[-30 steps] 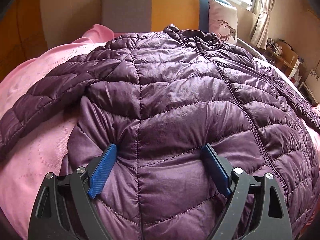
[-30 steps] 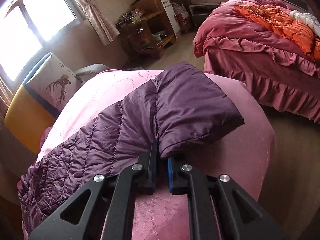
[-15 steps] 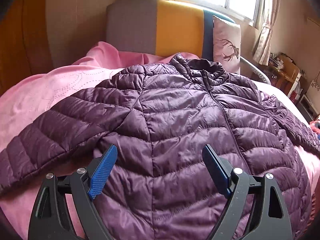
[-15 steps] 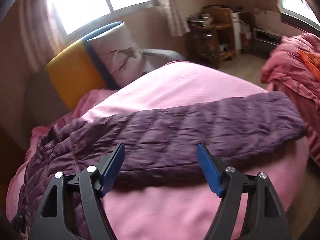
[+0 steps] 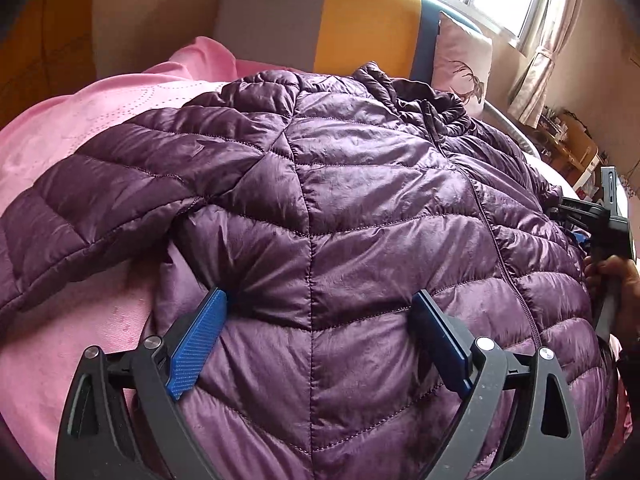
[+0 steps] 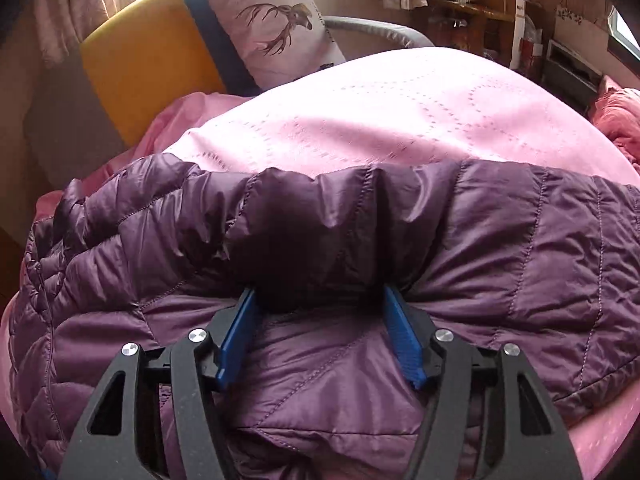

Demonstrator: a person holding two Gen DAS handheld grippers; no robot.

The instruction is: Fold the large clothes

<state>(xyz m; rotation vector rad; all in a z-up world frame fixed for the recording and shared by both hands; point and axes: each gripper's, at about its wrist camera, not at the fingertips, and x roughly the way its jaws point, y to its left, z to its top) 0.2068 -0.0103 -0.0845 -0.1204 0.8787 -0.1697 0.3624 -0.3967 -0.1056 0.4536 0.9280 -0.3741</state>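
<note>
**Both grippers pressed into a purple puffer jacket spread on a pink bed**

A quilted purple jacket (image 5: 360, 208) lies front-up and zipped across a pink bedspread (image 5: 72, 148), collar toward the grey and yellow headboard (image 5: 320, 12), with both sleeves stretched out sideways. That flat, spread-out layout looks meant to prepare the sleeves for folding inward.

The left gripper (image 5: 320, 332) rests near the hem beside the left armpit, jaws spread wide and empty, with its blue pads (image 5: 196, 348) dimpling the fabric, probably pinning the body down.

The right gripper (image 6: 320, 332) sits where the right sleeve (image 6: 500, 248) meets the body. Its jaws have just been closing, and a puffed ridge of fabric bulges between them, though a firm pinch cannot be confirmed.

The shell is glossy, thin and wrinkled, stitched in slanting channels. It will likely slide and spring back.
</note>
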